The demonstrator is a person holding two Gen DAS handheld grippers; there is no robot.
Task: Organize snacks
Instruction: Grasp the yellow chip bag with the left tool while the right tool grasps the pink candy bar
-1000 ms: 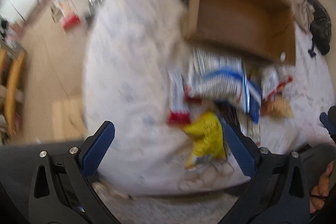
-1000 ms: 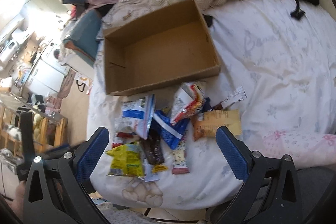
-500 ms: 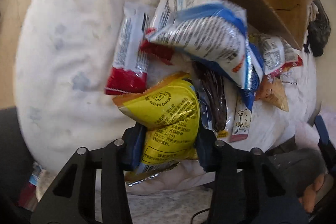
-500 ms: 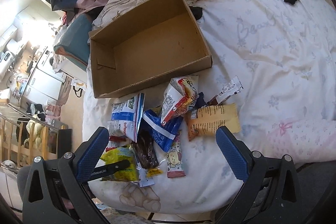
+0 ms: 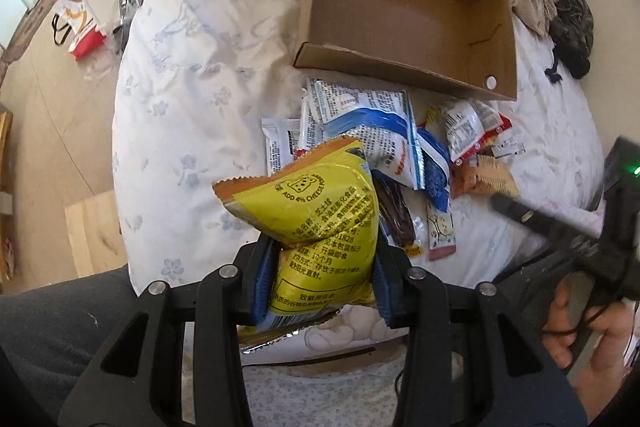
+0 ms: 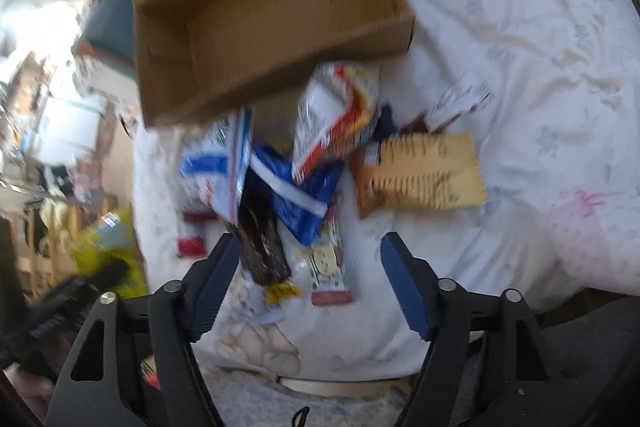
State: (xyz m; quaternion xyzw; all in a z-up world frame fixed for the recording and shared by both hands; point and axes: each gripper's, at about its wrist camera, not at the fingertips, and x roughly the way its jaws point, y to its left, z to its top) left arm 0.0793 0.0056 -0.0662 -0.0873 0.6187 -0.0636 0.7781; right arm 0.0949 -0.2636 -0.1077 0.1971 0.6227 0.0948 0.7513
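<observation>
On the left, the left gripper [image 5: 320, 283] is clamped on a yellow snack bag [image 5: 320, 219], which it holds lifted clear of the bed [image 5: 188, 79], its top corner tilted toward the pile. In the right wrist view the same bag shows as a yellow blur at the far left edge. Past it, a white wrapper with a red end [image 5: 280, 143] lies flat on the sheet, partly under a blue and white bag [image 5: 368, 123]. A dark brown packet [image 5: 396, 215] and a small cartoon-printed bar [image 5: 440, 231] lie just beside each other below that bag, near a dark blue bag [image 5: 434, 167]. Beyond the pile sits an open cardboard box [image 5: 404, 7], nothing in it. Further right, a red and white packet [image 5: 468, 131] leans on the heap, and a tan packet [image 6: 420, 171] lies flat beside it. The right gripper [image 6: 312, 287] hangs spread wide above the brown packet and the bar, gripping nothing; that view is motion-blurred.
</observation>
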